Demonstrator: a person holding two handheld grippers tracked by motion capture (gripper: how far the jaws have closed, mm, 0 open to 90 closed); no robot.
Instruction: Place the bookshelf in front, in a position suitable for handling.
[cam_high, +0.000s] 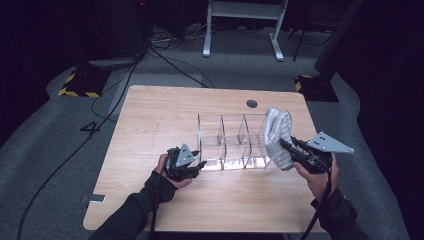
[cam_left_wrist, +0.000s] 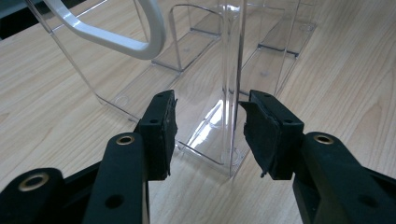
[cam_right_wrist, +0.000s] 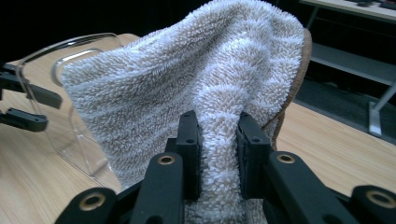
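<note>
A clear acrylic organizer (cam_high: 222, 131) with several open compartments stands mid-table. My left gripper (cam_high: 200, 159) sits at its near left corner. In the left gripper view, the left gripper (cam_left_wrist: 208, 126) is open and straddles a corner wall of the organizer (cam_left_wrist: 205, 74), with a gap at the left pad. My right gripper (cam_high: 286, 145) holds a folded grey-white terry towel (cam_high: 276, 135) in the air beside the organizer's right end. In the right gripper view, the right gripper (cam_right_wrist: 218, 126) is shut on a fold of the towel (cam_right_wrist: 187, 70), which hides most of the organizer (cam_right_wrist: 70, 126).
The wooden table (cam_high: 160, 115) has a round cable hole (cam_high: 252, 103) near its far edge. Bare wood lies left of and in front of the organizer. On the grey floor beyond are cables and a white desk frame (cam_high: 245, 30).
</note>
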